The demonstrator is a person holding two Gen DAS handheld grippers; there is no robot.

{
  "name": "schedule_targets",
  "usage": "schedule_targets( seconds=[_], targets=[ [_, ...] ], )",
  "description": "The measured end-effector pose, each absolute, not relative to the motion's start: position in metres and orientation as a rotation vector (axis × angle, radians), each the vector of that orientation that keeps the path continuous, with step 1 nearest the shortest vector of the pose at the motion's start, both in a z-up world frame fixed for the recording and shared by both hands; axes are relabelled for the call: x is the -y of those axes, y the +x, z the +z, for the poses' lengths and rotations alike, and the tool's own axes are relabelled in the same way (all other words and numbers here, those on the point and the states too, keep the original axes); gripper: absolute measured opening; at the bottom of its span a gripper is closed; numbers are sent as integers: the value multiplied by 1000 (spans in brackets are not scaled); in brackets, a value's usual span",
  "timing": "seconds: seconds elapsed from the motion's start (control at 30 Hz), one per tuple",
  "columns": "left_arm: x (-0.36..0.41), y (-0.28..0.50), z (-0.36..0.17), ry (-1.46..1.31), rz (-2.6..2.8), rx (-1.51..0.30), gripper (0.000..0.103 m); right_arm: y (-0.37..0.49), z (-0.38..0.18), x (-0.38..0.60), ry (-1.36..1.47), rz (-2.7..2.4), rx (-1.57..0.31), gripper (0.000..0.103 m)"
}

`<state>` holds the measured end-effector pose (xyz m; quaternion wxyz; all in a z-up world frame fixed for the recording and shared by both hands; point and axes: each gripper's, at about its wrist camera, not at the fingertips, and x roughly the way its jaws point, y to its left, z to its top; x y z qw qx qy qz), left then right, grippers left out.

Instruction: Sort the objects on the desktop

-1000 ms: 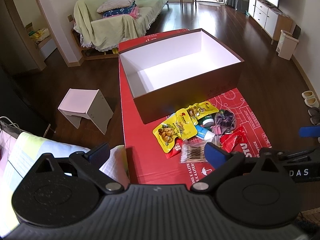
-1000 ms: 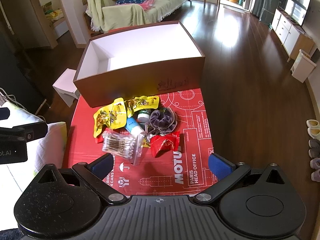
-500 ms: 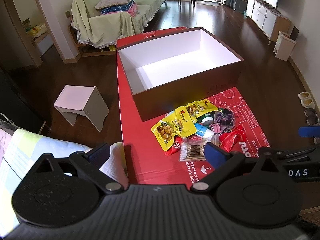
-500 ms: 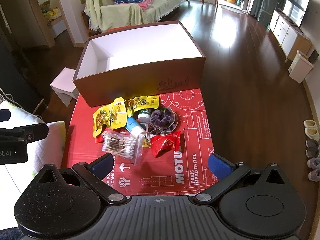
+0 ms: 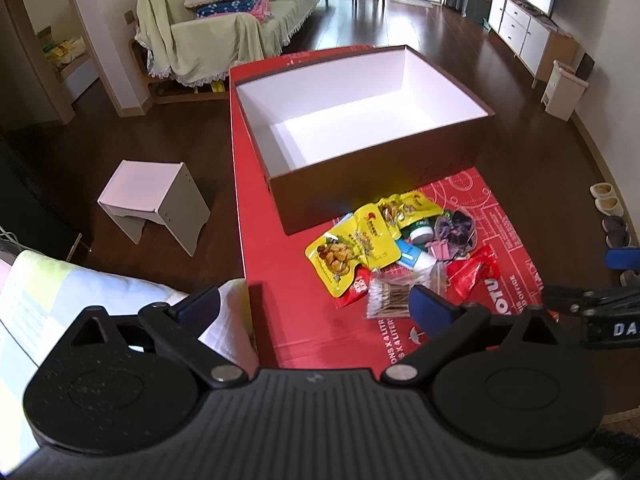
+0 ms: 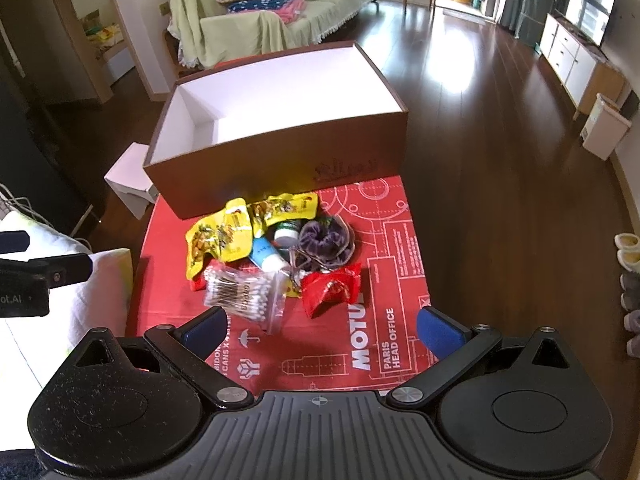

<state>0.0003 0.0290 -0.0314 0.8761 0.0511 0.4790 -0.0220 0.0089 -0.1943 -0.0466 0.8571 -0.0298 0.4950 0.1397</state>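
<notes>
red printed tabletop (image 6: 400, 240), white line drawings and lettering on its near part, carrying everything listed here. brown box (image 6: 280, 168), open-topped, white inside, nothing in it, standing across the far half of the tabletop; a dark scrawl on its near wall. pile of small goods lying just in front of the box's near wall, items touching or overlapping: large yellow snack pouch (image 6: 216, 236) at the left of the pile, partly over a small red packet (image 5: 356, 286) at its near edge; second yellow snack pouch (image 6: 286, 206) behind it, right against the box wall; clear bag of cotton swabs (image 6: 240, 290) nearest the cameras, in the right wrist view blurred; crumpled red wrapper (image 6: 330, 286) to the right of the swabs; purple scrunchie (image 6: 326, 238) in a clear pack behind the wrapper; blue-and-white tube (image 6: 266, 256) lying between pouch and scrunchie; small green jar with white lid (image 6: 286, 234) behind the tube; pink clips (image 5: 440, 248), small, beside the tube. left hand-held gripper (image 5: 312, 308), fingers spread wide, holding nothing, hovering at the near left corner of the tabletop, short of the pile. right hand-held gripper (image 6: 322, 326), fingers likewise spread wide, holding nothing, above the near edge, the swab bag just beyond its left finger. off the tabletop: white stool (image 5: 154, 204) on the dark floor at left.
</notes>
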Motion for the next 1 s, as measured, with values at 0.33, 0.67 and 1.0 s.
schedule_targets(
  seconds=[0.33,0.67,1.0],
  targets=[
    [-32,8,-57,142,-120,-1018,96,20,-75,219,32,278,-1076,103],
    [-15,20,-96,228,-247,-1017,91,30,-108,232,43,299,-1099,103],
    [20,19,-128,482,-515,-949,80,40,-123,250,87,266,-1147,103]
  ],
)
